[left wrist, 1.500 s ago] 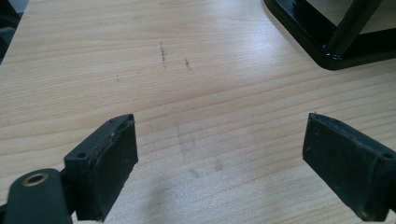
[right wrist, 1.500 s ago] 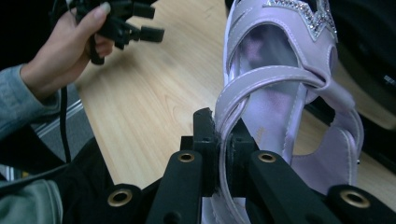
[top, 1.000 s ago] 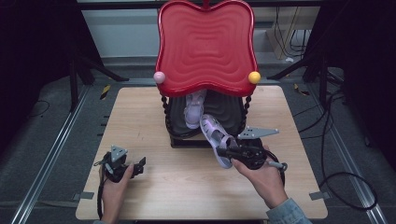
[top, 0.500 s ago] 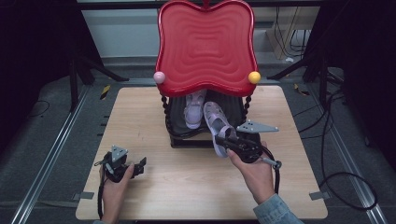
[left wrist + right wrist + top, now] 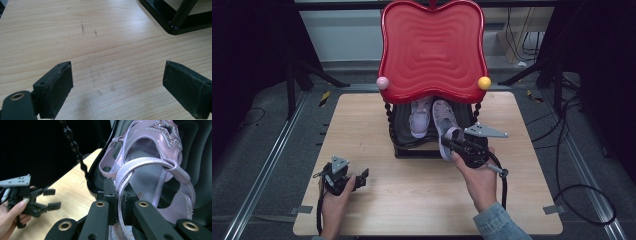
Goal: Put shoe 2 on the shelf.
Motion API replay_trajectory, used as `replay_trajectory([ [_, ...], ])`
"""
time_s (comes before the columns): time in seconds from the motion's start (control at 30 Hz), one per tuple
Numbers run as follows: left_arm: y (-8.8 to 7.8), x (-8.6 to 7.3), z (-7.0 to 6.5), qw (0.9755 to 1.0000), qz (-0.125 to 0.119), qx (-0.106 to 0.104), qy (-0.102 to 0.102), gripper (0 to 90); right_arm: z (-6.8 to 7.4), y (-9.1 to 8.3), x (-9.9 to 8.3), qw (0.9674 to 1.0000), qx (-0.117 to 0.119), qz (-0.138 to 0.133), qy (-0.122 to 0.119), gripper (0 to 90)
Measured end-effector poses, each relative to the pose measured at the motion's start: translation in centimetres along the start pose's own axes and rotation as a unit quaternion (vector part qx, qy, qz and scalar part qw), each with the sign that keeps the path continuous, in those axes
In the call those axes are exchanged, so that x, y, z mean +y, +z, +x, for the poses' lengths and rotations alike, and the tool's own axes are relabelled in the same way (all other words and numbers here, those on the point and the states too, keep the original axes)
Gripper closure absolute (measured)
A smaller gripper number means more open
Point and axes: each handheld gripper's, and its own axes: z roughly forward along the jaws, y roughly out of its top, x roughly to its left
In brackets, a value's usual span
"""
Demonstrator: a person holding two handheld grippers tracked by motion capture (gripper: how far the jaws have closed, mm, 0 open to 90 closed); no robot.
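R hand-held gripper (image 5: 117,220) clamped on heel strap of lilac sandal (image 5: 150,170), at front edge of black rack (image 5: 404,145) under red lid (image 5: 432,47); looks light, straps soft; grip strap/heel; L hand-held gripper (image 5: 120,87) wide, empty, over worktop (image 5: 100,37)

High view: fixed above the near edge of the wooden table (image 5: 362,125), facing forward and down, far enough to take in the whole top. Left gripper view: riding low behind the left gripper (image 5: 117,87), close over bare tabletop, black stand base (image 5: 160,15) ahead and to the right of the jaws. Right gripper view: very close behind the right gripper (image 5: 120,205), facing the sandal (image 5: 150,175); left gripper beyond, off to its left, shared with the high view.
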Motion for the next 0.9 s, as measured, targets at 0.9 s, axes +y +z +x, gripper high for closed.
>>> replay_trajectory([
  [0.9,0.0,0.1,-0.1,1.0,-0.001,-0.002,0.002,9.2,0.3,4.2,0.3,0.9953,-0.076,-0.06,0.005,86.1],
])
